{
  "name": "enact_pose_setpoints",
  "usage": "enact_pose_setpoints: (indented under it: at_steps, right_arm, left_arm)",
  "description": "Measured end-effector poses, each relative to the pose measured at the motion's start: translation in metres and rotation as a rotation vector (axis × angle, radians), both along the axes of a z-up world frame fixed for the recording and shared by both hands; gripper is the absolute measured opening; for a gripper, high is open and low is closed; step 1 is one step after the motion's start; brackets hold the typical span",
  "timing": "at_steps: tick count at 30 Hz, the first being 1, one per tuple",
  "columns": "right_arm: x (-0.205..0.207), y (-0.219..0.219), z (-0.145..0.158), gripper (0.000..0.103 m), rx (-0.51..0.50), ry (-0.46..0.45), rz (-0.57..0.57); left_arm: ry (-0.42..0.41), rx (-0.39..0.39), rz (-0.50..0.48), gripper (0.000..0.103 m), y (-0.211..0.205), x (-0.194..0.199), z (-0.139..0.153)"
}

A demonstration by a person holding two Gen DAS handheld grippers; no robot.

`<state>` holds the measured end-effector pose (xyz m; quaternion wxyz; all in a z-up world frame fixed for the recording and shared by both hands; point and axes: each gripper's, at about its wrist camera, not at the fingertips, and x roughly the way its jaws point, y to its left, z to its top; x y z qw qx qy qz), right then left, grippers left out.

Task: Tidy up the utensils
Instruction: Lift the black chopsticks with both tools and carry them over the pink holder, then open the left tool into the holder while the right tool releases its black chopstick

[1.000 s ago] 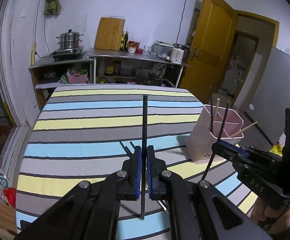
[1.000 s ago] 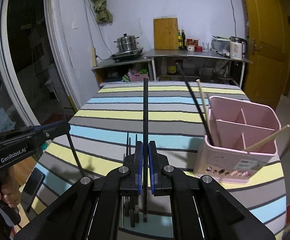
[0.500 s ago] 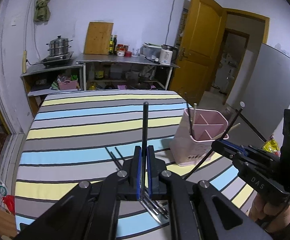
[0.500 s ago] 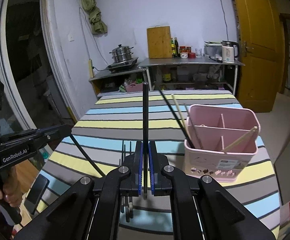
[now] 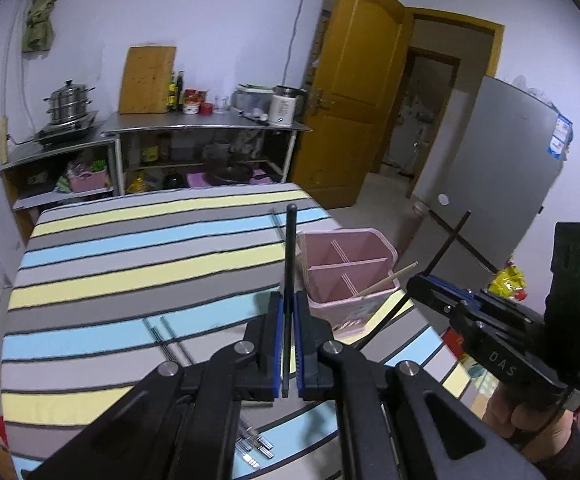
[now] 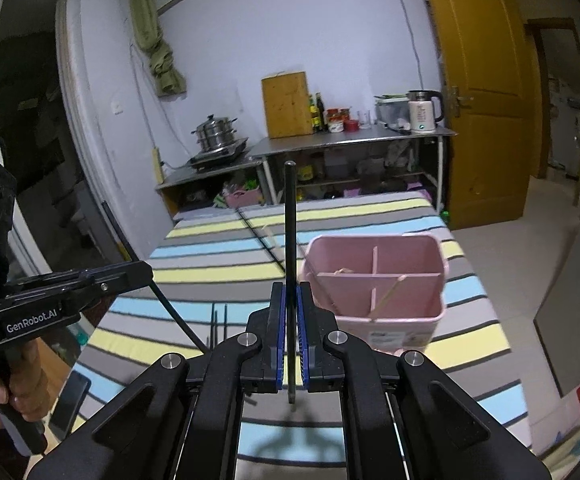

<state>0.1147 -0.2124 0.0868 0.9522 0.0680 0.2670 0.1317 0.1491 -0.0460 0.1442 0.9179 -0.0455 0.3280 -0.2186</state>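
My left gripper [image 5: 287,312] is shut on a black chopstick [image 5: 290,264] that points forward, above the striped table. My right gripper [image 6: 291,300] is shut on another black chopstick [image 6: 290,232], also above the table. A pink divided utensil holder [image 5: 348,272] stands on the table's right side; it also shows in the right wrist view [image 6: 378,280], just right of my right gripper. It holds wooden chopsticks [image 6: 388,295]. Several metal chopsticks [image 5: 171,344] lie flat on the table below the left gripper. Each gripper shows in the other's view, the right gripper [image 5: 430,288] and the left gripper [image 6: 129,272].
The table [image 5: 129,248] has a striped cloth in grey, yellow and blue. Behind it stand metal shelves with a steamer pot [image 5: 67,100], a cutting board [image 5: 147,80] and a kettle [image 6: 422,112]. A yellow door [image 5: 350,120] and a fridge [image 5: 502,168] are at the right.
Both grippers have risen and pulled back from the table, each still holding its black chopstick. The holder now appears lower and farther below them.
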Motion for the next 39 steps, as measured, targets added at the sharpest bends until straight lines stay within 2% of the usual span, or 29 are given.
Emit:
enact_pose_setpoints:
  at_steps: [12, 19, 26, 39]
  right_arm:
    - [0.015, -0.030, 0.044, 0.006, 0.019, -0.091, -0.068]
    - [0.032, -0.039, 0.063, 0.006, 0.026, -0.141, -0.096]
    - [0.053, -0.046, 0.050, 0.006, 0.020, -0.132, -0.113]
    - [0.074, -0.046, 0.003, 0.006, -0.005, -0.064, -0.115]
  left_arm:
    - [-0.066, -0.074, -0.034, 0.006, -0.024, 0.033, 0.045]
    - [-0.098, -0.078, -0.035, 0.006, -0.033, 0.050, 0.053]
    - [-0.086, -0.048, -0.036, 0.006, -0.044, 0.067, 0.035]
    - [-0.022, -0.010, -0.044, 0.006, -0.054, 0.077, -0.007]
